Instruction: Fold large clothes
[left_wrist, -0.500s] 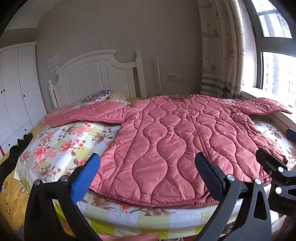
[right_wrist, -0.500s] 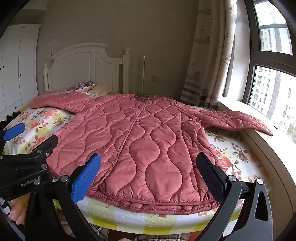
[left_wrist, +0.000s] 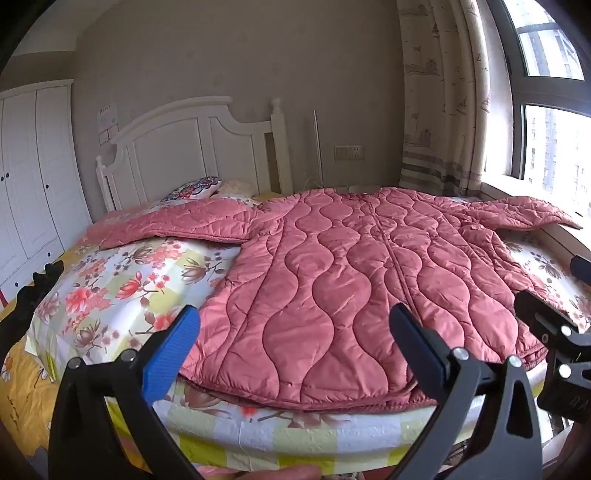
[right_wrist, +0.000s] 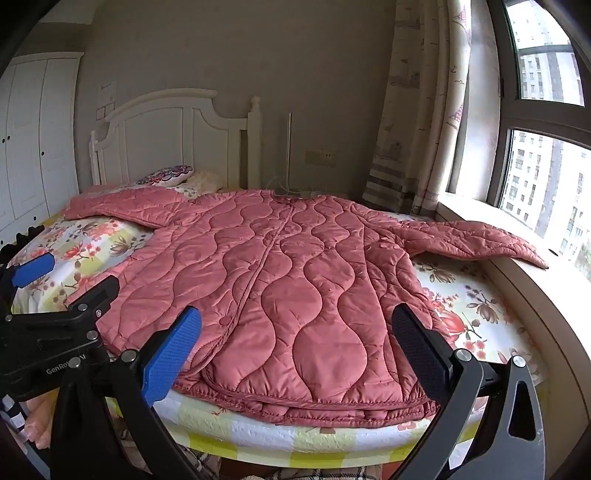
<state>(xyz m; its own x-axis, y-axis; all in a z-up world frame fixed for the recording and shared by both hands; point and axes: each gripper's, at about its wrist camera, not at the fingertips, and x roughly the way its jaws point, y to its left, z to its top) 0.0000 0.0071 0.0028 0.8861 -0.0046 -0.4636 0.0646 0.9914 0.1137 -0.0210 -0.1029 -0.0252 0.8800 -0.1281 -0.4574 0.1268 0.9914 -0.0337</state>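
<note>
A large pink quilted jacket (left_wrist: 351, 280) (right_wrist: 295, 277) lies flat on the bed, front up, hem toward me. One sleeve (left_wrist: 177, 225) stretches left across the floral sheet; the other sleeve (right_wrist: 472, 240) reaches right onto the window sill. My left gripper (left_wrist: 295, 343) hangs open above the hem's left half, nothing between its fingers. My right gripper (right_wrist: 295, 343) stands open above the hem's right half, also empty. Each gripper shows at the edge of the other's view: the right gripper (left_wrist: 554, 332) and the left gripper (right_wrist: 66, 317).
The bed (left_wrist: 110, 295) has a floral sheet and a white headboard (left_wrist: 184, 151) with pillows (left_wrist: 195, 188) at its foot. A white wardrobe (left_wrist: 33, 177) stands left. Curtain (right_wrist: 413, 110), window and sill (right_wrist: 535, 288) border the right side.
</note>
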